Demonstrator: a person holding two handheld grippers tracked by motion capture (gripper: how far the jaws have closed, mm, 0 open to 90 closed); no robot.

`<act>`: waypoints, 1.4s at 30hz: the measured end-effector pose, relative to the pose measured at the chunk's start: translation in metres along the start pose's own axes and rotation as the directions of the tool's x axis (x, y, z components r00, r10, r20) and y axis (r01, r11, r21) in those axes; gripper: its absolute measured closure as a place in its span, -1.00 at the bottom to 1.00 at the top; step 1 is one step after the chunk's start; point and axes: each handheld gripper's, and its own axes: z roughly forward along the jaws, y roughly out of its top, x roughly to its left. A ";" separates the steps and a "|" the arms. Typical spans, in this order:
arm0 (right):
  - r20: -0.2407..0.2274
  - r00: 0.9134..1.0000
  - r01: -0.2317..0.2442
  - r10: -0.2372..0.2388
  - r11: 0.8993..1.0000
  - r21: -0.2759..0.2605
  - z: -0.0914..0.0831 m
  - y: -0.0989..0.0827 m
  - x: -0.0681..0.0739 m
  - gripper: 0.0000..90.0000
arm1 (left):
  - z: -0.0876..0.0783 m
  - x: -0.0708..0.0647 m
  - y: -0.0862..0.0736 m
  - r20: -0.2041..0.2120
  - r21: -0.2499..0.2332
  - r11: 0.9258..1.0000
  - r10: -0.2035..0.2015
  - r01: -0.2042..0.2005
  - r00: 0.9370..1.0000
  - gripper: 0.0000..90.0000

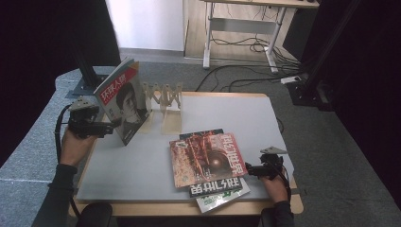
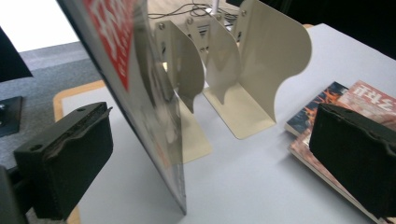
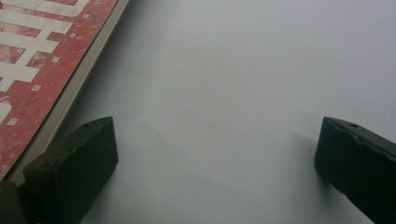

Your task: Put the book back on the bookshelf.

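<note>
1. Glossy paper magazine point(image 1: 124, 100) stood on its bottom edge at 10 o'clock on the grey table point(image 1: 142, 161), tilted, top leaning toward the cream metal bookend rack point(image 1: 165, 101); contact hard to tell.
2. Left gripper point(image 1: 112, 126) at 9 o'clock: jaws spread wide, magazine's lower edge between them, pads point(image 2: 70, 158) clear of the cover.
3. Judged light, thin, floppy, slick-coated; likely to bow or slip. Best pinched near the spine, low down.
4. Rack: smooth curved sheet-metal dividers on flat feet, rigid.
5. Red-covered magazine point(image 1: 208, 158) lay flat at 5 o'clock on a stack of others, matte-looking print.
6. Right gripper point(image 1: 253, 170) at 4 o'clock: jaws apart, nothing between them, just beside the red cover's edge.
</note>
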 end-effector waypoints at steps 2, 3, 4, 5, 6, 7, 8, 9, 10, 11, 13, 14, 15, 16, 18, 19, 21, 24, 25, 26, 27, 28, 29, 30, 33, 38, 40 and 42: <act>0.000 1.000 0.000 0.000 1.000 0.000 0.000 0.000 0.000 -1.00 | 0.000 -0.002 -0.005 0.012 0.002 1.000 0.000 0.000 1.000 -1.00; 0.000 1.000 0.000 0.000 1.000 0.000 0.000 0.000 0.000 -1.00 | 0.001 -0.003 -0.007 0.016 0.004 1.000 0.000 0.000 1.000 -1.00; 0.000 1.000 0.000 0.000 1.000 0.000 0.000 0.000 0.000 -1.00 | 0.001 -0.005 -0.009 0.020 0.006 1.000 0.000 0.000 1.000 -1.00; 0.000 1.000 0.000 0.000 1.000 0.000 0.000 0.000 0.000 -1.00 | 0.002 -0.006 -0.012 0.025 0.010 1.000 0.001 -0.001 1.000 -1.00; 0.000 1.000 0.001 -0.001 1.000 0.001 0.000 0.000 0.000 -1.00 | 0.003 -0.007 -0.014 0.029 0.013 1.000 0.003 -0.003 1.000 -1.00; 0.000 1.000 0.001 -0.001 1.000 0.001 0.000 0.000 0.000 -1.00 | 0.004 -0.009 -0.017 0.030 0.016 1.000 0.008 -0.008 1.000 -1.00; 0.000 1.000 0.001 -0.001 1.000 0.001 0.000 0.000 0.000 -1.00 | 0.004 -0.011 -0.019 0.032 0.018 1.000 0.011 -0.012 0.999 -1.00; 0.000 1.000 0.001 -0.001 1.000 0.001 0.000 0.000 0.000 -1.00 | 0.005 -0.012 -0.021 0.035 0.020 1.000 0.015 -0.016 0.999 -1.00; 0.000 1.000 0.001 -0.001 1.000 0.001 0.000 0.000 0.000 -1.00 | 0.006 -0.014 -0.024 0.040 0.022 1.000 0.017 -0.018 0.999 -1.00; 0.000 1.000 0.001 -0.001 1.000 0.001 0.000 0.000 0.000 -1.00 | 0.006 -0.016 -0.026 0.045 0.023 1.000 0.019 -0.020 0.999 -1.00; 0.000 1.000 0.001 -0.001 1.000 0.001 0.000 0.000 0.000 -1.00 | 0.008 -0.019 -0.030 0.053 0.030 0.999 0.026 -0.028 0.998 -1.00; 0.000 1.000 0.000 0.000 1.000 0.002 0.000 0.000 0.000 -1.00 | 0.009 -0.021 -0.033 0.057 0.035 0.999 0.031 -0.033 0.998 -1.00; 0.000 1.000 0.000 0.000 1.000 0.001 0.000 0.000 0.000 -1.00 | 0.010 -0.023 -0.035 0.061 0.033 0.999 0.032 -0.034 0.998 -1.00; 0.000 1.000 0.000 0.000 1.000 0.001 0.000 0.000 0.000 -1.00 | 0.011 -0.025 -0.037 0.069 0.037 0.999 0.031 -0.034 0.997 -1.00; 0.000 1.000 0.000 0.000 1.000 0.002 0.000 0.000 0.000 -1.00 | 0.014 -0.028 -0.042 0.085 0.051 0.998 0.033 -0.038 0.996 -1.00; 0.000 1.000 -0.001 0.001 1.000 0.002 0.000 0.000 0.000 -1.00 | 0.016 -0.030 -0.045 0.089 0.054 0.998 0.039 -0.043 0.995 -1.00; 0.000 1.000 -0.001 0.001 1.000 0.002 0.000 0.000 0.000 -1.00 | 0.019 -0.033 -0.050 0.101 0.062 0.997 0.043 -0.049 0.994 -1.00; 0.000 1.000 -0.001 0.001 1.000 0.002 0.000 0.000 0.000 -1.00 | 0.026 -0.039 -0.058 0.125 0.076 0.995 0.053 -0.062 0.991 -1.00; 0.000 1.000 -0.001 0.001 1.000 0.003 0.000 0.000 0.000 -1.00 | 0.028 -0.042 -0.061 0.127 0.078 0.995 0.057 -0.067 0.990 -1.00; 0.000 1.000 -0.001 0.001 1.000 0.003 0.000 0.000 0.000 -1.00 | 0.031 -0.044 -0.064 0.130 0.082 0.994 0.063 -0.074 0.989 -1.00; 0.000 1.000 -0.001 0.001 1.000 0.003 0.000 0.000 0.000 -1.00 | 0.033 -0.046 -0.066 0.136 0.086 0.993 0.071 -0.083 0.988 -1.00; 0.000 1.000 -0.001 0.001 1.000 0.003 0.000 0.000 0.000 -1.00 | 0.035 -0.048 -0.068 0.138 0.089 0.992 0.077 -0.089 0.987 -1.00; 0.000 1.000 -0.001 0.001 1.000 0.003 0.000 0.000 0.000 -1.00 | 0.038 -0.050 -0.070 0.138 0.090 0.991 0.082 -0.095 0.987 -1.00; 0.000 1.000 -0.001 0.001 1.000 0.003 0.000 0.000 0.000 -1.00 | 0.040 -0.052 -0.072 0.146 0.091 0.991 0.083 -0.097 0.986 -1.00; 0.000 1.000 -0.001 0.001 1.000 0.003 0.000 0.000 0.000 -1.00 | 0.048 -0.056 -0.078 0.155 0.094 0.991 0.082 -0.097 0.985 -1.00; 0.000 1.000 -0.001 0.001 1.000 0.003 0.000 0.000 0.000 -1.00 | 0.062 -0.064 -0.087 0.160 0.126 0.983 0.113 -0.133 0.981 -1.00; 0.000 1.000 -0.002 0.002 1.000 0.003 0.000 0.000 0.000 -1.00 | 0.068 -0.067 -0.091 0.172 0.135 0.982 0.110 -0.134 0.979 -1.00; 0.000 1.000 -0.001 0.001 1.000 0.003 0.000 0.000 0.000 -1.00 | 0.073 -0.069 -0.095 0.175 0.145 0.980 0.112 -0.139 0.978 -1.00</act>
